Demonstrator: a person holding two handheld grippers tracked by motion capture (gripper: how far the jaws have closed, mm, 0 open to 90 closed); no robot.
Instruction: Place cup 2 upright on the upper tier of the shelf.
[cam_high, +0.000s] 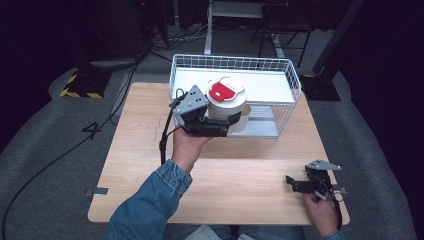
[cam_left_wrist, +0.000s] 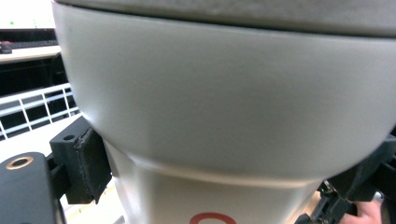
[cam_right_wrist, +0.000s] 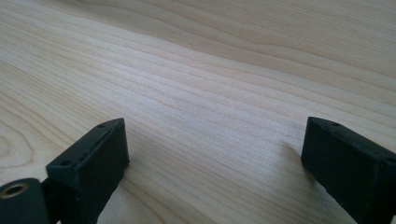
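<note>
The left gripper (cam_high: 218, 126) is clamped on a white cup (cam_high: 227, 105) with a red-and-white lid, its 2 jaws pressing the narrower lower body from either side; in the left gripper view the pads sit just under the cup's (cam_left_wrist: 224, 102) wider upper band. The cup stands upright, its long axis vertical, held above the front edge of the white wire basket (cam_high: 292, 80) at the far side of the surface (cam_high: 145, 150). The basket's open space lies just beyond and to the right of the cup, so the left hand is clearly the nearer one for setting it in. Far right, the right gripper (cam_high: 295, 184) rests low near the front corner of the surface, jaws apart with nothing between them, well apart from cup and basket.
</note>
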